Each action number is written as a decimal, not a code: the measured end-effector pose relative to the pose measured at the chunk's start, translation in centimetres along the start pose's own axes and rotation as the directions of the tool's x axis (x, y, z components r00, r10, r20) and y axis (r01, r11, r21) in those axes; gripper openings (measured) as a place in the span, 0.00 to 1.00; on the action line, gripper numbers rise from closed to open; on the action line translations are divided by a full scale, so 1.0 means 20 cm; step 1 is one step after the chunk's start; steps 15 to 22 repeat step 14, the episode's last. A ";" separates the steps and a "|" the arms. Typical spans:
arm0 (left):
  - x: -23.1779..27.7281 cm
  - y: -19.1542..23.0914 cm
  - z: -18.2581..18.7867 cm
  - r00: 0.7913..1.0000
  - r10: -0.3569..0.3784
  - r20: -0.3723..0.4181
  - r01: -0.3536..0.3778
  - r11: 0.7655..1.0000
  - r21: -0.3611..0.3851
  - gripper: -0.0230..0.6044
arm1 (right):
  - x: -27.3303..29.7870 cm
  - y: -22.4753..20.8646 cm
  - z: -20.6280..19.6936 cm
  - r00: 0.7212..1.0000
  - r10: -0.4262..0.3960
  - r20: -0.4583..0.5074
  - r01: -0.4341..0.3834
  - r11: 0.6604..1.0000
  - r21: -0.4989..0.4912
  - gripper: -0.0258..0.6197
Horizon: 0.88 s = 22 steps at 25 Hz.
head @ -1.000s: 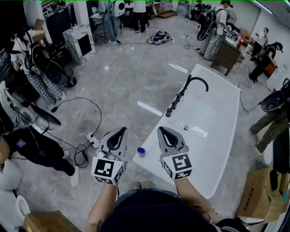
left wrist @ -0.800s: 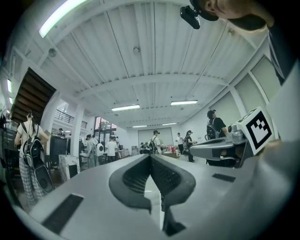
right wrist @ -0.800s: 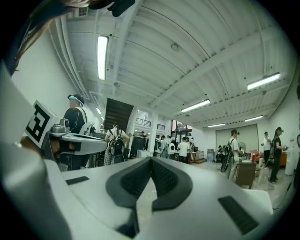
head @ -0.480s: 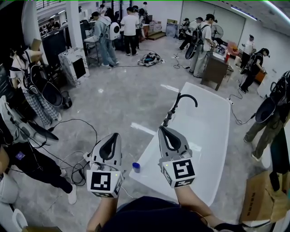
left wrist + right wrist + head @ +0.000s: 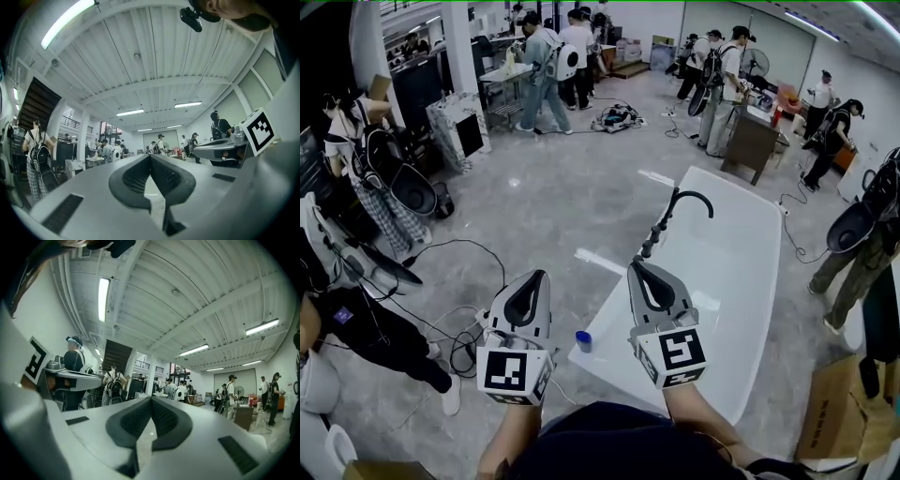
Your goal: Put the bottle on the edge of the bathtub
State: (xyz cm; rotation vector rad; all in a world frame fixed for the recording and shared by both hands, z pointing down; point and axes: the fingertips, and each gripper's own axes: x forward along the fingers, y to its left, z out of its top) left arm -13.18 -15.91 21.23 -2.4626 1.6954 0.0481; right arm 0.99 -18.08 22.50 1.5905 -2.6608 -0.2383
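Note:
A white bathtub (image 5: 783,246) stretches away from me at centre right, with a black arched faucet (image 5: 677,208) on its left rim. A small bottle with a blue cap (image 5: 583,341) stands at the tub's near left corner; whether it rests on the rim or beside it I cannot tell. My left gripper (image 5: 536,275) (image 5: 150,157) and right gripper (image 5: 636,265) (image 5: 151,398) are held side by side in front of me, pointing level over the room. Each is shut, with nothing between its pads. The bottle lies below and between them.
Black cables and a power strip (image 5: 484,317) trail over the grey floor at the left. A person (image 5: 366,323) crouches at the left, and others stand round the room. A cardboard box (image 5: 834,403) sits at the right, a wooden table (image 5: 752,141) beyond the tub.
The head view has lifted and shows more of the far room. Both grippers point more level than a second ago, still shut and empty. The bottle has stayed at the tub's corner.

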 end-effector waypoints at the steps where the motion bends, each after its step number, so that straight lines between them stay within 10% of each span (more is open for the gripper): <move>1: 0.00 0.00 0.01 1.000 0.000 0.008 0.000 1.000 0.000 0.08 | 0.00 0.00 0.00 1.000 0.003 0.002 -0.003 1.000 0.000 0.09; 22: 0.05 -0.06 0.01 1.000 -0.001 0.031 0.001 1.000 0.005 0.08 | -0.01 -0.06 -0.02 0.999 0.019 0.032 -0.019 1.000 0.022 0.08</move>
